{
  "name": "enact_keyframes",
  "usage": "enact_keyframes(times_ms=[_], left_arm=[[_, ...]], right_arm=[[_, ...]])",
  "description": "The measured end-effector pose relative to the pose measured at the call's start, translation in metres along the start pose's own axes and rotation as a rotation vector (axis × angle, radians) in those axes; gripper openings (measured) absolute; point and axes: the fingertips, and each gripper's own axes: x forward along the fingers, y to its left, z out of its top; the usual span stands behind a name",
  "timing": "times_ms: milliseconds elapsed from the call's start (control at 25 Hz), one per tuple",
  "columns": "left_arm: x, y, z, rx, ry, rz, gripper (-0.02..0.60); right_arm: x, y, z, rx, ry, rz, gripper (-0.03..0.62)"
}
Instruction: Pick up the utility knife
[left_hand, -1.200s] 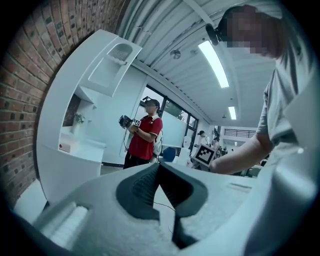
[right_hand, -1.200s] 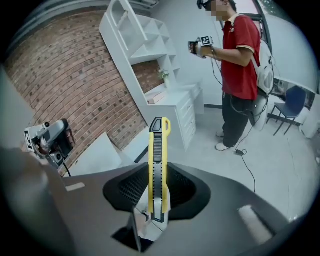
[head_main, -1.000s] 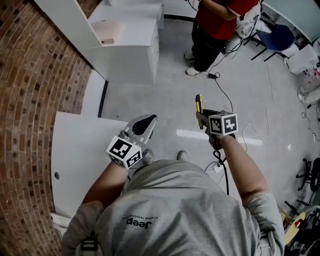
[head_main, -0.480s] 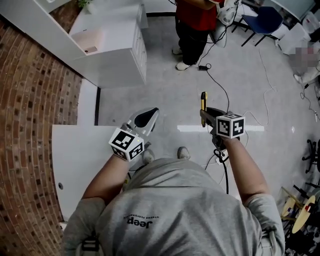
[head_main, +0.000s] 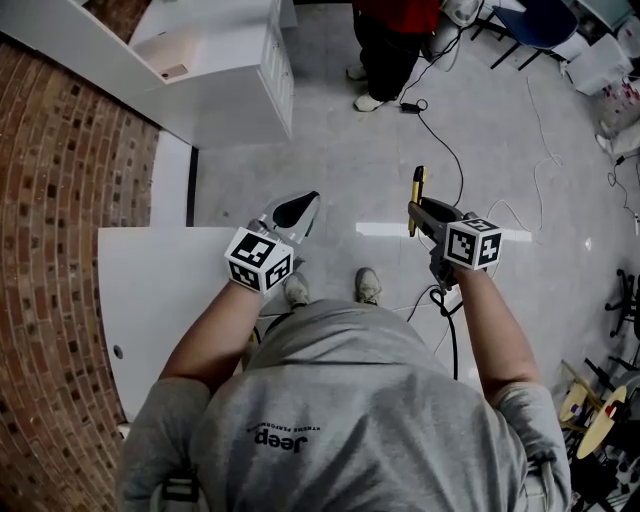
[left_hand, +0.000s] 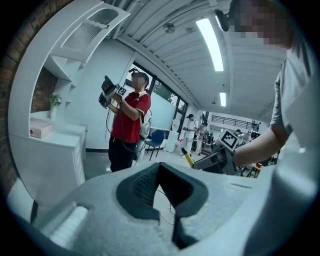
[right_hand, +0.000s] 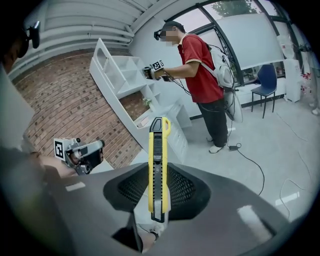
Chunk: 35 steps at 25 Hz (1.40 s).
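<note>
The utility knife (right_hand: 158, 170), yellow with a black slider, stands upright between the jaws of my right gripper (right_hand: 159, 181), which is shut on its lower half. In the head view the knife (head_main: 417, 193) sticks forward out of the right gripper (head_main: 424, 212) above the grey floor. My left gripper (head_main: 303, 203) hangs beside the white table's corner, its fingertips together with nothing held. In the left gripper view the left gripper (left_hand: 159, 167) points toward a person in a red shirt, and the knife (left_hand: 186, 157) shows at the right.
A white table (head_main: 150, 300) lies at the left against a brick wall (head_main: 60, 200). A white cabinet (head_main: 230, 80) stands ahead. The person in red (head_main: 385, 40) stands on the floor with cables (head_main: 450, 160) trailing nearby. My shoes (head_main: 368, 287) show below.
Both grippers have shifted up in the head view, the right one also rightward with the knife still gripped. The person in red has slid toward the top edge.
</note>
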Motion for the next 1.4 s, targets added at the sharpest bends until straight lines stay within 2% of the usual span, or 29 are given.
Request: enact_keyframes(times_ms=[360, 560, 840, 1400], left_arm=[[-0.003, 0.021, -0.04, -0.079, 0.034, 0.053, -0.002], [-0.009, 0.03, -0.056, -0.104, 0.051, 0.079, -0.002], [-0.015, 0.04, -0.065, -0.118, 0.061, 0.104, -0.002], [-0.014, 0.038, -0.066, -0.116, 0.064, 0.092, -0.002]], right_arm=[[0.025, 0.011, -0.017, -0.013, -0.014, 0.063, 0.124], [0.043, 0.016, -0.028, -0.016, 0.013, 0.084, 0.124], [0.058, 0.018, -0.037, -0.004, 0.04, 0.105, 0.124], [0.062, 0.018, -0.035, 0.002, 0.041, 0.113, 0.124]])
